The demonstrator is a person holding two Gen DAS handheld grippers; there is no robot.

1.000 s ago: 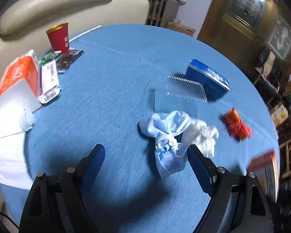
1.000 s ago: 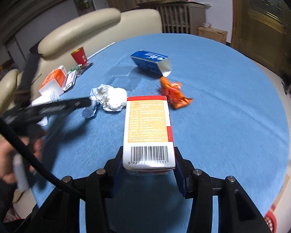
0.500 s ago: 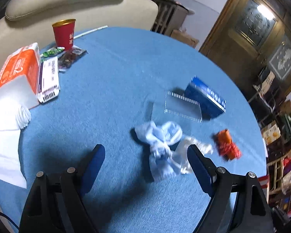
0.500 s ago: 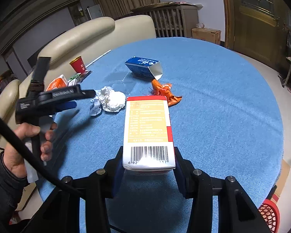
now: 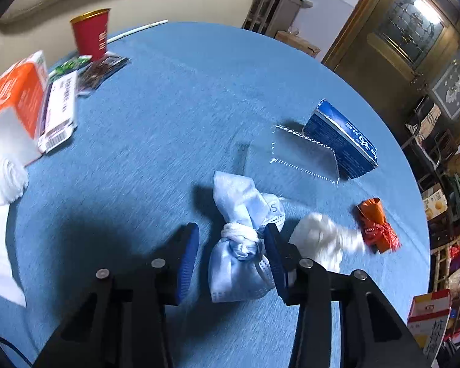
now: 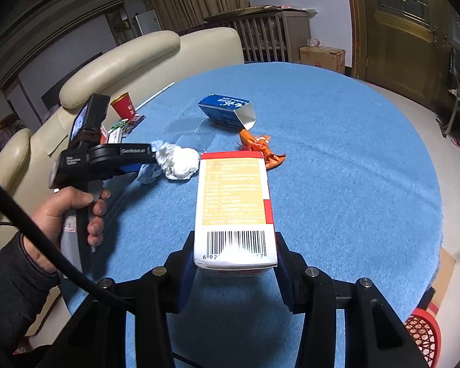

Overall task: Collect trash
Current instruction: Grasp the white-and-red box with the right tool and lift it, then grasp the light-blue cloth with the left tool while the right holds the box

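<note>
— since a second ago the left tool (image 5: 231, 247) has dropped over the crumpled blue mask (image 5: 240, 242), and its jaws are closing with the mask between them.
— touching?
— its right pad meets the mask; the left pad stands clear.
— beyond it?
— white tissue wad (image 5: 322, 239), then orange wrapper (image 5: 375, 225), to its right on the counter (image 5: 168, 116).
— right tool (image 6: 234, 265)?
— clamped on the carton (image 6: 234, 208).
</note>
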